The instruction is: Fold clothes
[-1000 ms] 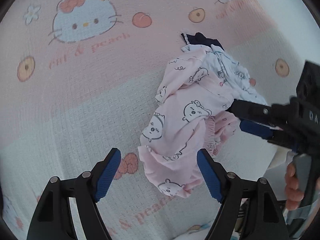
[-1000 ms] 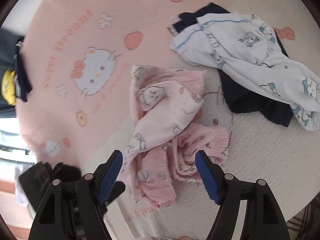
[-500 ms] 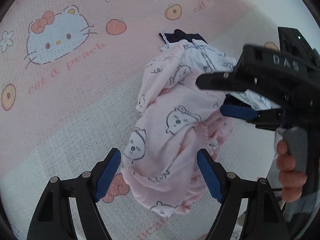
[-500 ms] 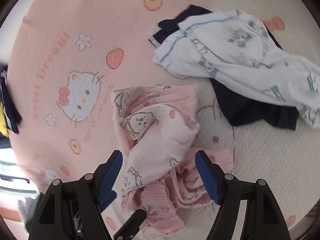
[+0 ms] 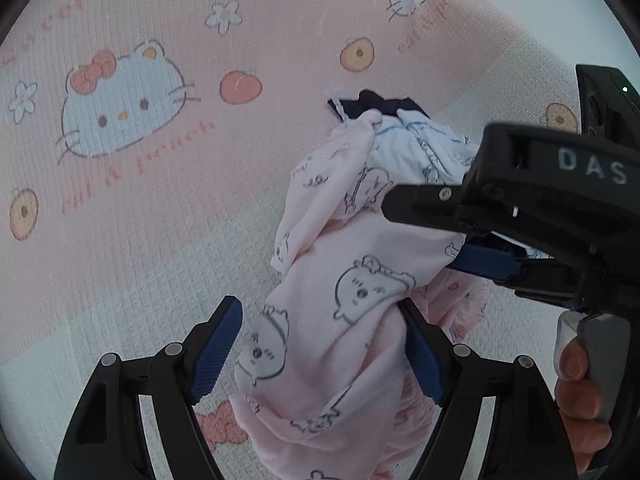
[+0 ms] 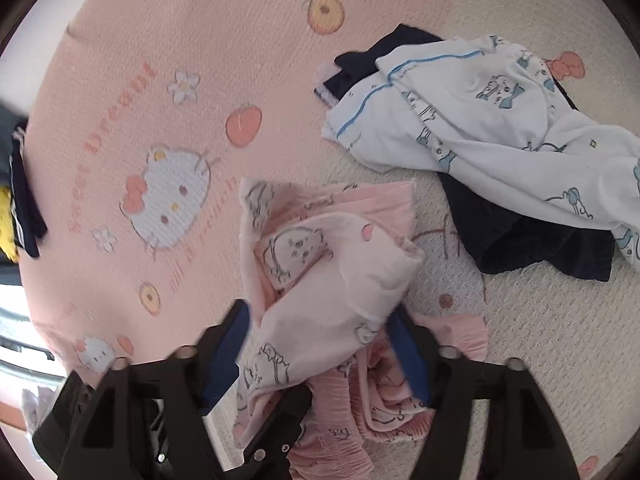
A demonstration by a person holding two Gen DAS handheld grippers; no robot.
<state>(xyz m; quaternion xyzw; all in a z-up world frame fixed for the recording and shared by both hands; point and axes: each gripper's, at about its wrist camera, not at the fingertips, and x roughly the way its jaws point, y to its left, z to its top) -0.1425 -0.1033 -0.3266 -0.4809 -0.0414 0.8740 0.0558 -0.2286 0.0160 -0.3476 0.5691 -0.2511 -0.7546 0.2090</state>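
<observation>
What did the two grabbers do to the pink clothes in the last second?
Both came down closer to the pink clothes. The left gripper and right gripper now straddle the bunched cloth, and their jaws are closing on it, no firm pinch yet. The white top and the dark garment stayed put on the blanket.

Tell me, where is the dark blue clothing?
In the right wrist view, the dark blue clothing lies at upper right on the bedspread, mostly under the white garment.
</observation>
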